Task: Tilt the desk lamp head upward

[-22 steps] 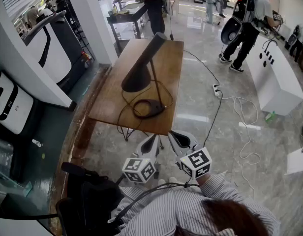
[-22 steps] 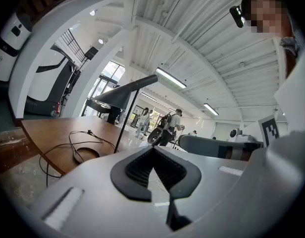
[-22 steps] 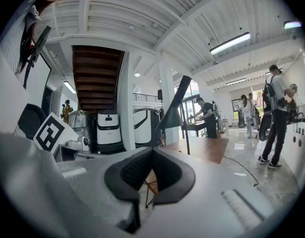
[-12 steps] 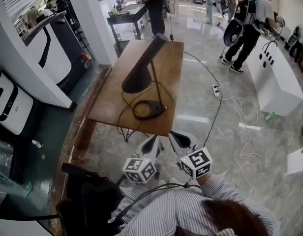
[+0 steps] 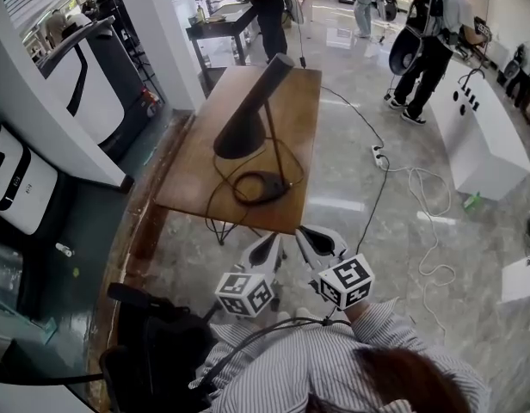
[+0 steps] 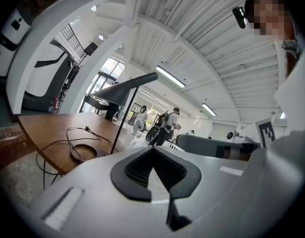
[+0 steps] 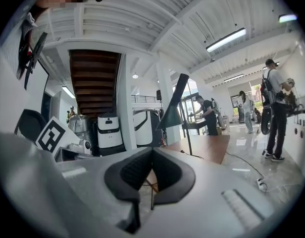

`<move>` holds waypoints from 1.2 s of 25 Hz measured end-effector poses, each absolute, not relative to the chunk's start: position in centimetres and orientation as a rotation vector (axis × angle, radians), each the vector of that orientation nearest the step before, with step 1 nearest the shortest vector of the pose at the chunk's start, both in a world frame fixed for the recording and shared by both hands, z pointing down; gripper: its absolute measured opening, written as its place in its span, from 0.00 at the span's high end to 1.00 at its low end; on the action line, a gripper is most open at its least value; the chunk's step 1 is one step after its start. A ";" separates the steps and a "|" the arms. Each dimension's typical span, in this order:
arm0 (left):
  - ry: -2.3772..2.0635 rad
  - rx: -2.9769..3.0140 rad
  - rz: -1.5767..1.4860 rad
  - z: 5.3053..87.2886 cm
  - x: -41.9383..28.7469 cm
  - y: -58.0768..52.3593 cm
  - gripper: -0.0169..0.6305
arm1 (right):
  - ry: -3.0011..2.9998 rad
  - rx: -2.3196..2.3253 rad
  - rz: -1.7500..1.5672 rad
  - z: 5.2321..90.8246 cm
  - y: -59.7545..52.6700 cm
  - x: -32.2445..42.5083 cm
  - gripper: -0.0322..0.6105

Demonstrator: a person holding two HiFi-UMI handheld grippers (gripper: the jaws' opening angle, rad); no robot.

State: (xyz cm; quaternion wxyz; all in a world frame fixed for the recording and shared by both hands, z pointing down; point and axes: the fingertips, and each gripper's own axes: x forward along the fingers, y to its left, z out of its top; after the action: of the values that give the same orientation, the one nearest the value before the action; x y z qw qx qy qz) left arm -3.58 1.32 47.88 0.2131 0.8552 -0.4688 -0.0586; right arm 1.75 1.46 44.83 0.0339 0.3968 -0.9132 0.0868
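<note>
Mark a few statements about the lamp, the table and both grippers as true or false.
1. The desk lamp stands on the wooden table. True.
2. The left gripper is shut on the lamp head. False: it is shut on nothing, short of the table's near edge.
3. The lamp head slopes downward toward the table top. True.
4. The right gripper has its jaws wide apart. False: they are together and hold nothing.
5. The lamp's cord lies looped on the table. True.

Wooden table (image 5: pixel 186 172): black desk lamp (image 5: pixel 248 123) upright, cord (image 5: pixel 210 198) looped round base.
</note>
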 end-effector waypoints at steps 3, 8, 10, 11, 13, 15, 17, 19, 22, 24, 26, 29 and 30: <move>-1.262 2.394 -0.159 47.8 -3.5 1.2 0.96 | -2.849 1.219 0.271 44.3 1.4 1.5 0.95; -1.199 2.422 -0.183 47.0 -4.2 0.3 0.94 | -2.871 1.214 0.243 43.9 0.9 1.0 0.95; -1.164 2.438 -0.197 46.6 -4.5 -0.5 0.86 | -2.869 1.229 0.232 43.7 0.4 1.0 0.95; -1.151 2.443 -0.202 46.5 -4.6 -0.9 0.86 | -2.862 1.241 0.220 43.7 0.2 1.1 0.95; -1.133 2.445 -0.212 46.3 -4.8 -1.6 0.85 | -2.850 1.265 0.200 43.7 -0.2 1.3 0.95; -1.121 2.438 -0.237 45.9 -4.9 -2.6 0.82 | -2.840 1.283 0.178 43.6 -0.8 1.4 0.95; -1.111 2.420 -0.274 45.4 -5.2 -3.7 0.82 | -2.826 1.291 0.150 43.4 -1.9 1.4 0.93; -1.107 2.401 -0.296 45.3 -5.5 -4.9 0.82 | -2.817 1.284 0.133 43.3 -3.4 1.3 0.92; -1.137 2.386 -0.293 45.9 -5.9 -6.9 0.82 | -2.815 1.269 0.115 43.4 -5.9 1.2 0.92; -1.162 2.378 -0.307 46.0 -6.2 -8.5 0.82 | -2.808 1.260 0.092 43.6 -7.7 1.2 0.92; -1.187 2.372 -0.340 45.6 -6.5 -10.4 0.82 | -2.796 1.246 0.074 44.0 -9.7 1.2 0.92; -1.213 2.352 -0.383 45.4 -6.8 -13.2 0.81 | -2.774 1.197 0.083 45.3 -12.6 1.2 0.89; -1.221 2.345 -0.391 45.5 -6.9 -14.0 0.81 | -2.766 1.175 0.088 45.8 -13.5 1.1 0.88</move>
State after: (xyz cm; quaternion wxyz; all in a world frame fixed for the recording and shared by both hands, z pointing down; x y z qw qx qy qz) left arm -6.94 -14.03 45.51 0.2322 0.8535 -0.4443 -0.1424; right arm 1.07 -13.51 45.80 0.0675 0.3898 -0.9179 0.0293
